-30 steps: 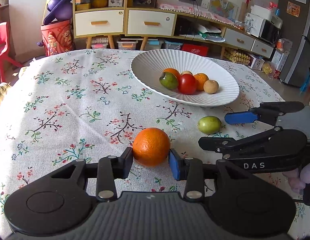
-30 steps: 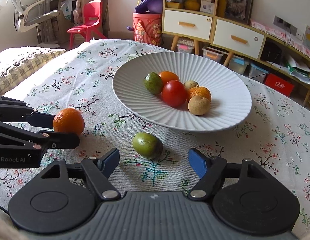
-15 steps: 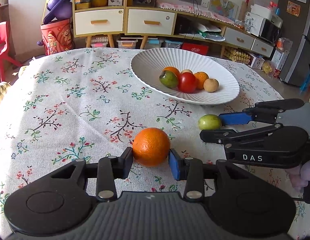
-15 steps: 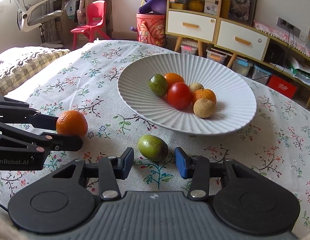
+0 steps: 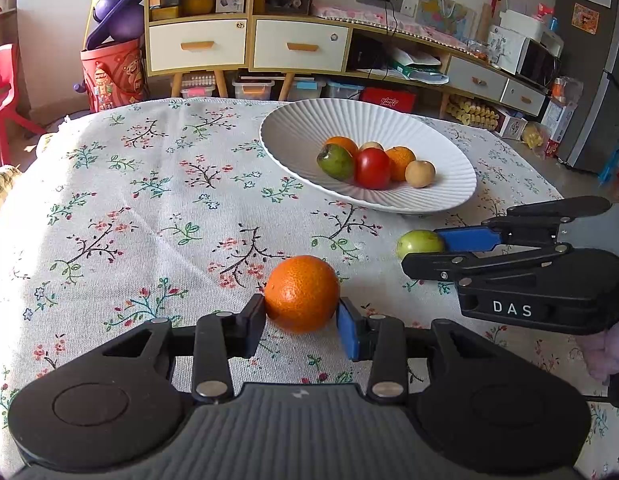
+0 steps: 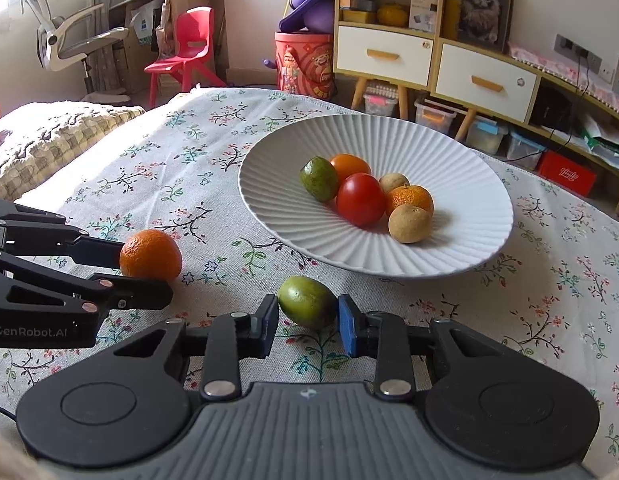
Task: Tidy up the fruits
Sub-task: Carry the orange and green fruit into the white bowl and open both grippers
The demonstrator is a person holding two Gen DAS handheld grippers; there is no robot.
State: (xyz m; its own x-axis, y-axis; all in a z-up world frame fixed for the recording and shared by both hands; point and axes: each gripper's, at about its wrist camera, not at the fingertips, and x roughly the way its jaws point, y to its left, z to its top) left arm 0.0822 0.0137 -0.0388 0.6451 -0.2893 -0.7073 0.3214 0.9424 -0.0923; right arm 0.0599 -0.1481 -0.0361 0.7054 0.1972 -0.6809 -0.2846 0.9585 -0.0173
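Note:
An orange [image 5: 301,292] rests on the flowered tablecloth, and my left gripper [image 5: 301,320] is shut on it, one pad on each side. To its right lies a small green fruit [image 6: 307,300]. My right gripper [image 6: 307,320] is closing on that fruit, and both pads touch its sides. Behind them a white ribbed plate [image 6: 461,160] holds several fruits: a red tomato [image 6: 360,199], a green fruit, oranges and small tan ones. From the right wrist view the left gripper [image 6: 143,276] sits at the left with the orange [image 6: 149,254].
The cloth-covered table [image 5: 149,200] stretches bare to the left and behind the orange. Cabinets with drawers [image 5: 197,44], a red bucket [image 5: 111,76] and a red chair [image 6: 187,52] stand beyond the table. A cushion [image 6: 49,136] lies at the left edge.
The right gripper's jaws have drawn in from wide apart until they meet the green fruit. The left gripper and the orange have stayed put.

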